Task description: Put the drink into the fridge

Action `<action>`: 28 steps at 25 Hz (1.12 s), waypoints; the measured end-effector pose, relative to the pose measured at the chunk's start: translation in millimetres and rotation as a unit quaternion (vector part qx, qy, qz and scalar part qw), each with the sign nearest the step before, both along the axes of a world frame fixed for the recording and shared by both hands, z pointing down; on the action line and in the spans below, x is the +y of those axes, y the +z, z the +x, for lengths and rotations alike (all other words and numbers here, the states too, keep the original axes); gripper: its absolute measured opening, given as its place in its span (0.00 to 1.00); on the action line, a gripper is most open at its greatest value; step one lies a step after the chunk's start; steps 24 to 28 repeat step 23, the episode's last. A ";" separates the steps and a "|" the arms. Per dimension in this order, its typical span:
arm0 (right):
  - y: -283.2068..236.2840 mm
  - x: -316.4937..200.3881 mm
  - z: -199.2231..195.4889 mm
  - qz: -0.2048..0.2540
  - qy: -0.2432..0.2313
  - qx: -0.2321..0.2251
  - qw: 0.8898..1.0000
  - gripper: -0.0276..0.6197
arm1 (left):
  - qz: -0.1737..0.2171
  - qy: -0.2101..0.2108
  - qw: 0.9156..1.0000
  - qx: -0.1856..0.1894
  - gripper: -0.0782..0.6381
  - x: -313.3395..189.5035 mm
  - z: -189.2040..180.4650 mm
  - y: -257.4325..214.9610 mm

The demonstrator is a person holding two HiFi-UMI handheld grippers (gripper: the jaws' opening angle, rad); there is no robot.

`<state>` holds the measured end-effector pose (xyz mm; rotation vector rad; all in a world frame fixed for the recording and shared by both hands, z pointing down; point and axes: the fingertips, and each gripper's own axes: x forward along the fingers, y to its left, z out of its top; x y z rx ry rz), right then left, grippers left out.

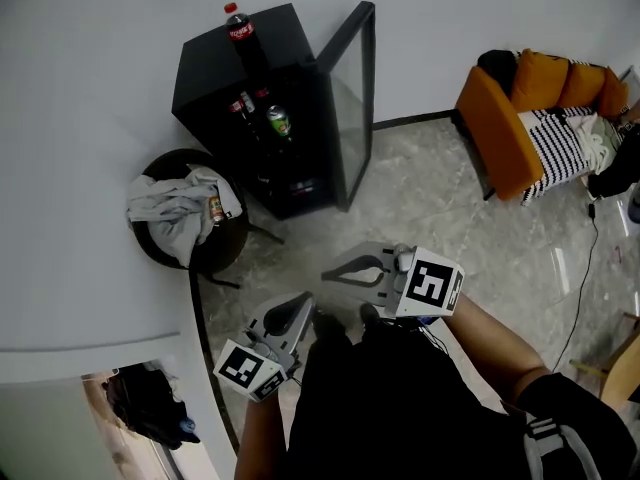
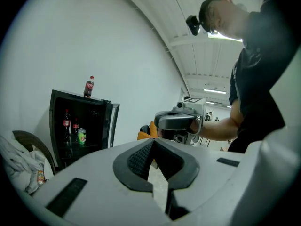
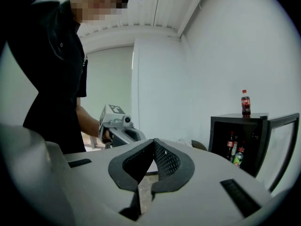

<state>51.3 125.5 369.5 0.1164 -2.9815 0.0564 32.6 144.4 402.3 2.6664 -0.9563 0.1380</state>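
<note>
Both tools are clenched and empty: the left tool [image 1: 300,308] and the right tool [image 1: 338,272] each have their jaws closed together with nothing between them; they hang near the person, well apart from the fridge [image 1: 215,78], which stands at the far side against the wall with its glass door [image 1: 352,98] swung open to the right.

The likeliest drink for the task is the cola bottle [image 1: 240,33] standing upright on top of the fridge, at its far edge; a small can [image 1: 216,208] also lies among the crumpled cloth [image 1: 170,213] on the low round stand [image 1: 165,163] left of the fridge, and which of the two is meant I cannot tell. Inside, other bottles and a green can [image 1: 278,122] already fill part of a shelf.

The bottle looks full, so probably fairly heavy and top-heavy; its plastic wall would be smooth, a little slippery, and would yield under hard pressure. I would take it across the straight middle of the body, around the label, not at the narrow neck or cap; the jaws must first be released wide enough to pass around it.
</note>
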 end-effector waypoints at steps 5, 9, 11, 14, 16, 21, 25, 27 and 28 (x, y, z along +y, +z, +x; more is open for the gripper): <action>-14.5 1.7 -7.0 -0.003 -0.016 -0.033 0.999 0.08 | 0.033 -0.030 0.999 0.000 0.13 -4.0 2.4 -13.0; -6.3 14.2 -12.2 0.017 -0.072 0.005 0.997 0.08 | -0.009 0.001 1.000 -0.027 0.13 8.7 7.9 3.6; 0.0 19.5 -10.0 0.045 -0.099 0.039 0.993 0.08 | -0.032 0.022 0.999 -0.031 0.13 18.6 13.4 11.7; -6.9 13.7 -3.1 0.079 -0.112 0.054 0.989 0.08 | -0.054 0.028 0.998 -0.028 0.13 24.5 15.3 20.1; -21.1 11.8 -0.7 0.084 -0.123 0.031 0.988 0.08 | -0.059 0.027 0.998 -0.022 0.13 25.1 15.3 21.6; -38.4 8.3 6.0 0.051 -0.092 -0.026 0.994 0.08 | -0.039 0.023 0.999 -0.020 0.13 18.5 25.9 11.9; -35.1 5.5 7.0 0.044 -0.066 -0.031 0.996 0.08 | -0.030 0.024 0.999 -0.021 0.13 15.6 29.8 6.8; -35.1 5.5 7.0 0.044 -0.066 -0.031 0.996 0.08 | -0.030 0.024 0.999 -0.021 0.13 15.6 29.8 6.8; -35.1 5.5 7.0 0.044 -0.066 -0.031 0.996 0.08 | -0.030 0.024 0.999 -0.021 0.13 15.6 29.8 6.8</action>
